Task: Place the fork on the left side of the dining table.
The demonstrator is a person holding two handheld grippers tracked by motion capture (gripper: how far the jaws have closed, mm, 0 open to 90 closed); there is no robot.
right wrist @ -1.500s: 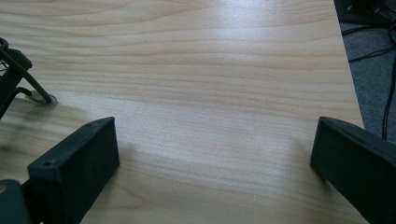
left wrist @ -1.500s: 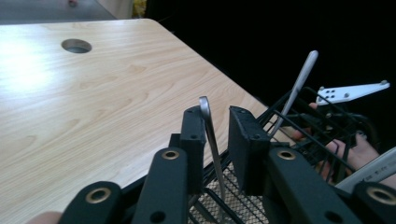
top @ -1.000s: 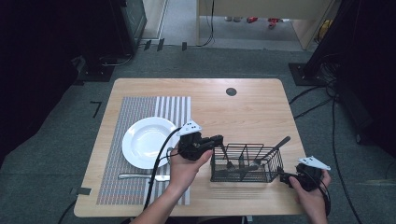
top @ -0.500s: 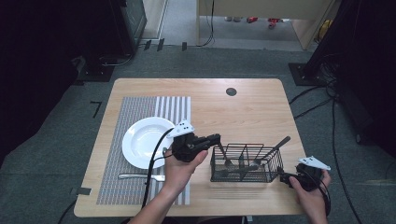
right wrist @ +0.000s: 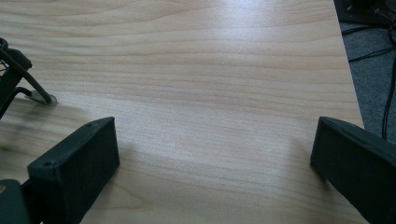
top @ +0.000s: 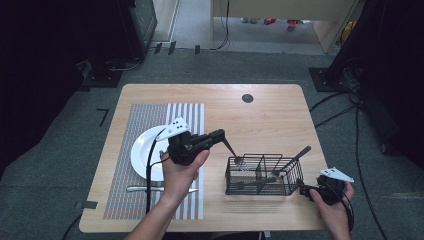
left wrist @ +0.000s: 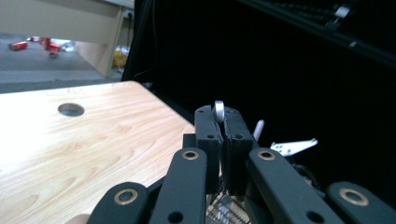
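A: Left hand-held gripper [top: 220,136], state?

B: Jaws pinched together on a slim piece of silver metal cutlery with a black handle [top: 231,149]. In the left gripper view the rounded metal handle end [left wrist: 218,111] pokes up between the two pads. Cannot tell fork or spoon from here.

A: Where does that cutlery sit?

B: It slants from the jaw tips down to the left compartment of the black wire cutlery caddy [top: 264,175], its lower end at the caddy's top rim. The gripper is above the pale wooden counter [top: 270,120], between the plate and the caddy.

A: Right hand-held gripper [top: 306,191]?

B: Jaws spread wide, nothing between them; the right gripper view shows bare wood grain in the gap. It rests low at the counter's near right corner, just beside the caddy's right end.

A: What else is in the caddy?

B: Another black-handled utensil [top: 292,159] leaning out toward the upper right.

A: Rest of the layout?

B: Round white plate [top: 145,155] on a grey striped woven placemat [top: 150,120], partly behind the left hand. A silver table knife [top: 142,189] lies flat on the mat near the plate's front edge.
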